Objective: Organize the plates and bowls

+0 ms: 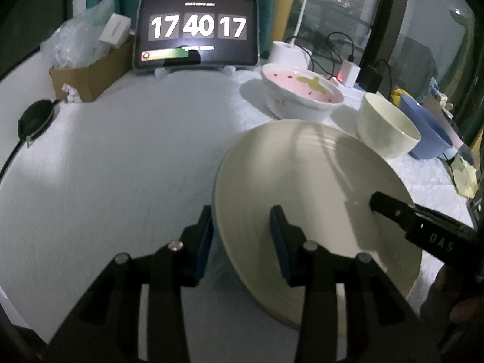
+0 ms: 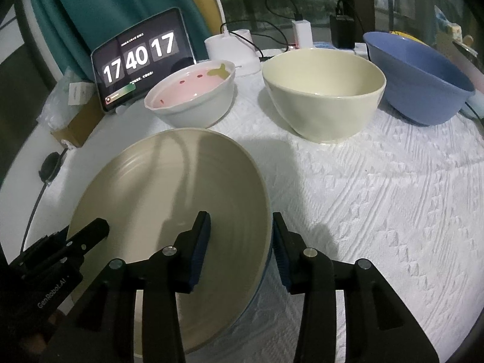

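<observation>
Left gripper (image 1: 242, 230) and right gripper (image 2: 242, 233) angle downward — jaws part-open, each straddling a rim.

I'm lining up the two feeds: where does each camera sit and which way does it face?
Left wrist: on the left gripper, angled down at the cream plate's left rim; right gripper's finger enters at right.
Right wrist: on the right gripper, straddling the plate's right rim; left gripper enters at left.
Shared: plate, pink-lined bowl, cream bowl, blue bowl, clock tablet.
</observation>
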A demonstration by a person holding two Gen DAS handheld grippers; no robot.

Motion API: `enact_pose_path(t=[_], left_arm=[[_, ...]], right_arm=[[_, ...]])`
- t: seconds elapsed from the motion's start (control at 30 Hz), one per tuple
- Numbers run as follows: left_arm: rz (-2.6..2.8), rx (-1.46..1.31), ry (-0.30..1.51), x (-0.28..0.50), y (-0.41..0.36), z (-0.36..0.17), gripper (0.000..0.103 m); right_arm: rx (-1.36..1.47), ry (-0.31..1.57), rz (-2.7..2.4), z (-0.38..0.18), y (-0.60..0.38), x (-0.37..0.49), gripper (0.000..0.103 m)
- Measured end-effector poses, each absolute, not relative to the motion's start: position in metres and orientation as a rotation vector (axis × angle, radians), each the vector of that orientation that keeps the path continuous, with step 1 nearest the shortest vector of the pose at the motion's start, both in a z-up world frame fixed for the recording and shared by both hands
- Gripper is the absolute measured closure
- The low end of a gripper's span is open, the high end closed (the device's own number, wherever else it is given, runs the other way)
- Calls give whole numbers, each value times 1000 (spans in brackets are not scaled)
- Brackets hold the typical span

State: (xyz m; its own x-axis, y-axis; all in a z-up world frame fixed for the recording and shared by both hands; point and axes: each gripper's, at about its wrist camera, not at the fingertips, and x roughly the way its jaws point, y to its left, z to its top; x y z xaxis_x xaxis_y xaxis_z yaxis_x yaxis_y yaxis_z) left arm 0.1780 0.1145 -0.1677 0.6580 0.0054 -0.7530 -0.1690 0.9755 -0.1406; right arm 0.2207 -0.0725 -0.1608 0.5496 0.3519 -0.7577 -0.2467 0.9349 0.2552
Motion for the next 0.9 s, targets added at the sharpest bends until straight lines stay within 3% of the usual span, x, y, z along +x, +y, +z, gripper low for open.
enact_pose_path(t=[0.2,0.9], left_arm=[[161,-245,801,167,122,-151,58],[50,-185,646,162,46,-67,56]], right_arm=[[123,916,345,-151,-78,216,60],[150,737,265,-73,-156,189,60]])
